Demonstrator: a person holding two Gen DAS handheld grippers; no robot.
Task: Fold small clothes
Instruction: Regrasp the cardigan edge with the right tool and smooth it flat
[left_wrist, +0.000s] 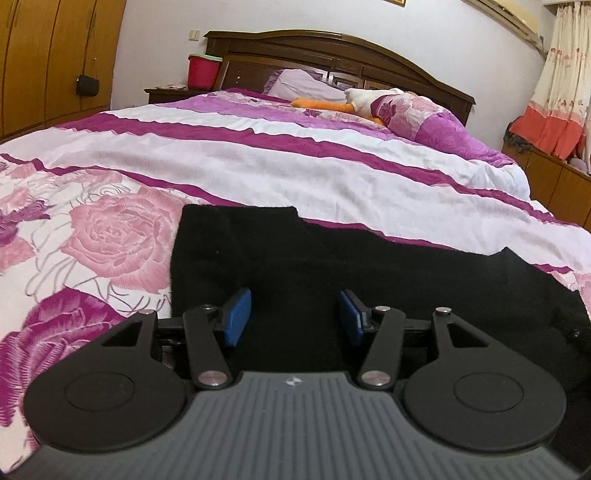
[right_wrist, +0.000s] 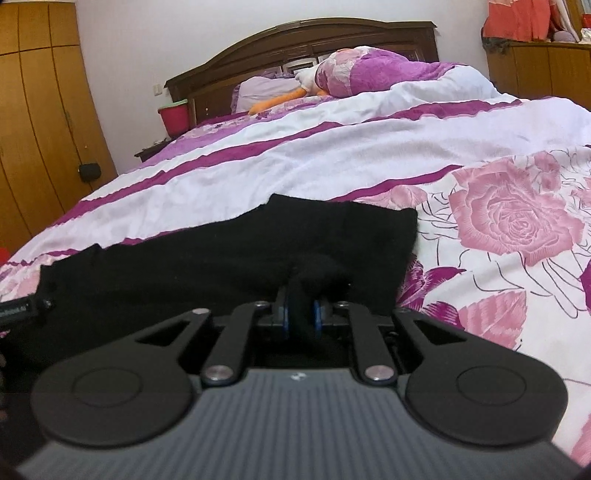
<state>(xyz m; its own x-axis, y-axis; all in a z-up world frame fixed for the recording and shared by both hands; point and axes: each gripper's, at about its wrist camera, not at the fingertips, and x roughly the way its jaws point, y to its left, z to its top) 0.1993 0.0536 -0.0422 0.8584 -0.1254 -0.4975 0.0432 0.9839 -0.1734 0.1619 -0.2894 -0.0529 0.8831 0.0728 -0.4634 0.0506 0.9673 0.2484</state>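
A black garment (left_wrist: 295, 251) lies flat on the floral bedspread (left_wrist: 110, 236) near the bed's front edge. In the left wrist view my left gripper (left_wrist: 293, 299) hovers low over its near part. The blue pads (left_wrist: 238, 314) stand well apart, with only flat cloth under the gap, and nothing is pinched. In the right wrist view the same black garment (right_wrist: 221, 251) stretches away to the left. My right gripper (right_wrist: 301, 302) is shut on a bunched fold of it near its right end, and black fabric bulges out ahead of the blue pads (right_wrist: 318, 314).
The bedspread (right_wrist: 369, 155) runs far ahead in white and purple stripes. A white and orange plush toy (left_wrist: 354, 98) and a rolled quilt (left_wrist: 424, 114) lie by the dark headboard (left_wrist: 332, 48). A red bucket (left_wrist: 201, 72) stands on the nightstand, and wooden wardrobes (left_wrist: 48, 62) line the left wall.
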